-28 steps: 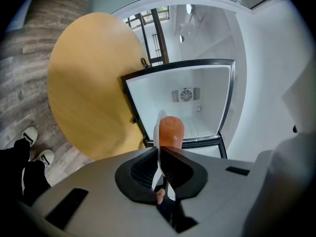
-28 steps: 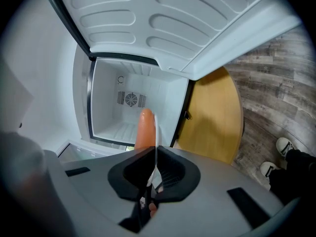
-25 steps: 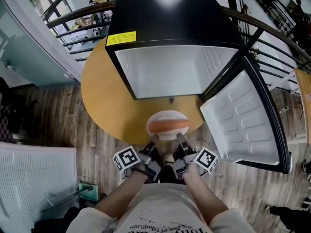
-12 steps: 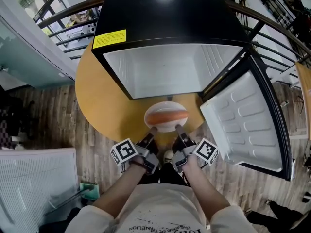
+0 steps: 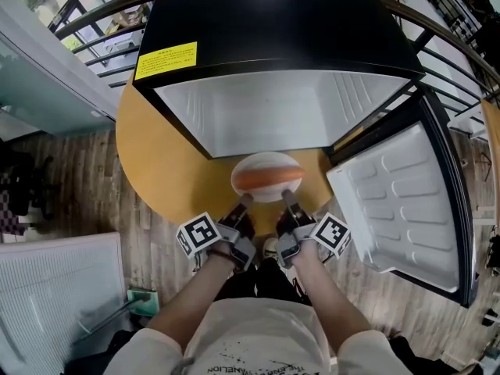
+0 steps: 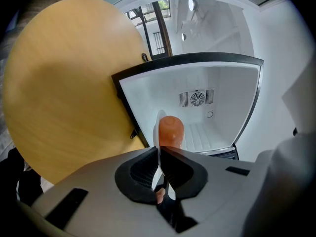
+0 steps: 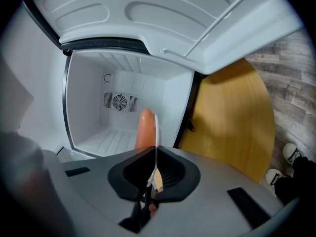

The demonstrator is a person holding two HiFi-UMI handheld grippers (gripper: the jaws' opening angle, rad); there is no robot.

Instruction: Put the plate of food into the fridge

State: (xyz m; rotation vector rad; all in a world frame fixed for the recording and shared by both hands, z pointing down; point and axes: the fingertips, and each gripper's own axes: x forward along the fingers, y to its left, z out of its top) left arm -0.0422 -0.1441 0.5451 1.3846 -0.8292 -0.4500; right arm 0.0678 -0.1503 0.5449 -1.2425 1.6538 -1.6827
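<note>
Head view puts the open fridge (image 5: pixel 273 61) across the upper half of the frame. Its white compartment faces you, and the fridge door (image 5: pixel 406 201) is swung out at the right. The round wooden table (image 5: pixel 156 155) that carries it shows at centre left.

The plate (image 5: pixel 267 162) sits at frame centre, just in front of the fridge opening. A long orange piece of food (image 5: pixel 268 180) lies across it.

You are holding the near rim from both sides. The left gripper (image 5: pixel 244 201) has its jaws pinched nearly together on the thin white edge, and the right gripper (image 5: pixel 287 199) is clamped on the rim the same way.

I judge this to be the carry-in step, with the plate at the threshold and not yet inside. Next, push both grippers forward together. Keep the plate level so the food does not roll, then lower it onto the ribbed compartment floor (image 7: pixel 106 139) before you let go.

- **Plate in the gripper views:** each one shows the plate edge-on, so its face is hidden there.
- **Plate and table:** I cannot tell whether the plate clears the table or rests on it.
- **The food:** I cannot tell what it actually is.
- **The door:** its lower end is cut off at the frame's right edge.
</note>
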